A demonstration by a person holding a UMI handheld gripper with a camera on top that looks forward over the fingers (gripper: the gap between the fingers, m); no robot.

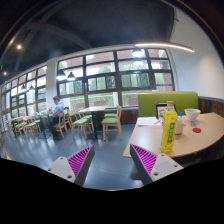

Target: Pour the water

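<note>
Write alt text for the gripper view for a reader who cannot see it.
The gripper is open and holds nothing, raised above a cafeteria floor, its purple pads showing. Ahead of the fingers and to one side, a yellow bottle stands on a pale table, with a white cup beyond it. Farther back are chairs, tables and large dark windows.

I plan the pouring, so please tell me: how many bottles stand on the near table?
1: a yellow bottle on the near table, ahead of the open gripper. Others may be hidden.
</note>
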